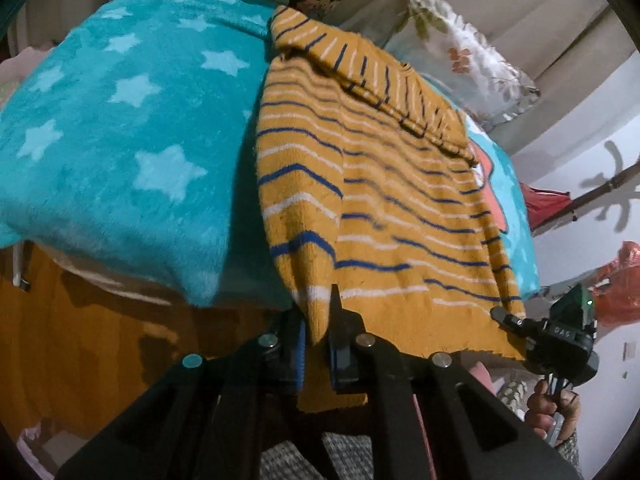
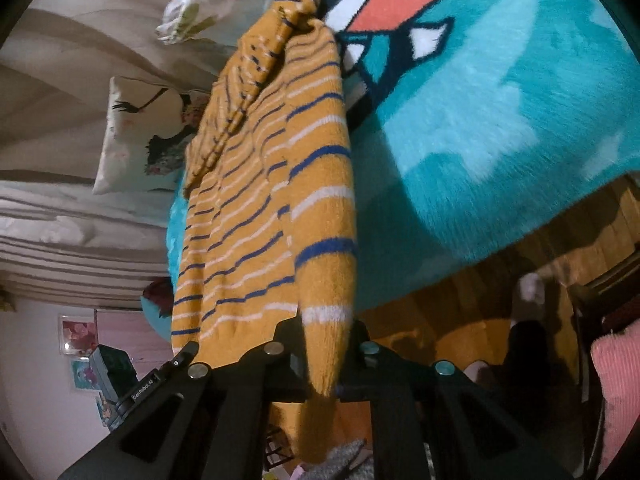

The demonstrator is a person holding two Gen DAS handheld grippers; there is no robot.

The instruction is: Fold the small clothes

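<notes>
A small mustard-yellow knit sweater point(image 1: 384, 208) with blue and white stripes lies on a teal star blanket point(image 1: 120, 120), its hem hanging over the bed's near edge. My left gripper point(image 1: 318, 320) is shut on the sweater's near left hem corner. My right gripper point(image 2: 326, 344) is shut on the other hem corner of the sweater point(image 2: 280, 208); it also shows in the left wrist view point(image 1: 516, 324) at the sweater's right edge. One sleeve point(image 1: 360, 68) is folded across the top of the sweater.
The teal blanket carries a cartoon print point(image 2: 400, 8). Floral pillows point(image 1: 460, 56) and a printed cushion point(image 2: 148, 132) lie at the bed's far side. The wooden bed frame point(image 1: 100, 340) is below the blanket edge. A pink cushion point(image 2: 616, 392) is at the right.
</notes>
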